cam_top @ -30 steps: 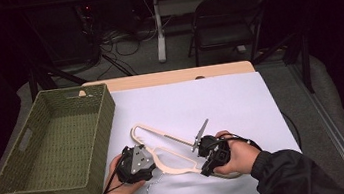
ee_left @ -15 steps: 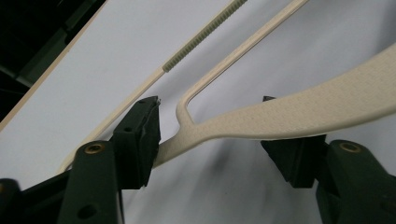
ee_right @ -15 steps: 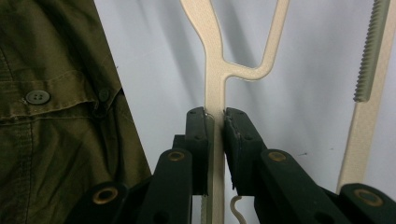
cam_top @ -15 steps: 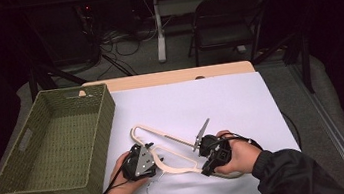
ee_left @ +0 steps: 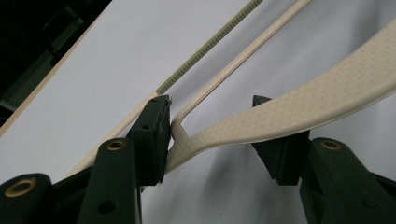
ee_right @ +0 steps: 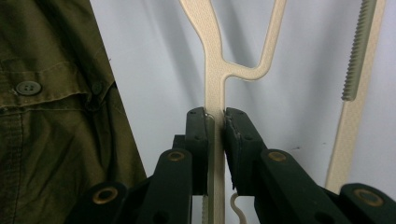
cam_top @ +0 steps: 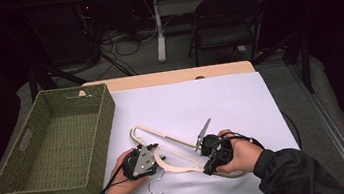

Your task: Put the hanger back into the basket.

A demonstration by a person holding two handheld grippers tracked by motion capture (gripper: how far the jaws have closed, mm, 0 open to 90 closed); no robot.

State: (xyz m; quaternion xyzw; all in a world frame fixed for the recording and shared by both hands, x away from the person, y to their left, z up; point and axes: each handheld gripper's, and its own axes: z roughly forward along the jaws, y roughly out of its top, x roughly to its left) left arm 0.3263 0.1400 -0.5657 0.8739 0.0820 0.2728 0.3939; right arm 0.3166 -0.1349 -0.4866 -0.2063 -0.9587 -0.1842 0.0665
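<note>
The woven basket [cam_top: 55,142] stands at the left of the desk [cam_top: 241,98], empty and apart from the work.

Just right of it, the left tongs [ee_left: 212,135] straddle the hanger [cam_top: 166,148] where its shoulder arm meets the thin lower bar. The jaws have just been closing, with the hanger between them: one pad touches the junction, the other stands off the arm, so no grip is made yet. Judged purpose: to take a second hold, so that the hanger can be lifted level without swinging.

The hanger lies flat on the white sheet near the front edge of the desk, between the two hands. It is a cream plastic piece with a fine textured face, a broad curved shoulder arm, a slim bar branching from it, and a ribbed strip [ee_left: 205,49] along a further bar. Its metal hook [cam_top: 157,185] points towards the person.

At the right, the right tongs [ee_right: 215,119] are clamped on the hanger's flat arm just below its fork, both pads pressed against it. This hold likely steadies the piece while the left side closes. A dark green sleeve [ee_right: 51,116] lies beside these tongs.
</note>
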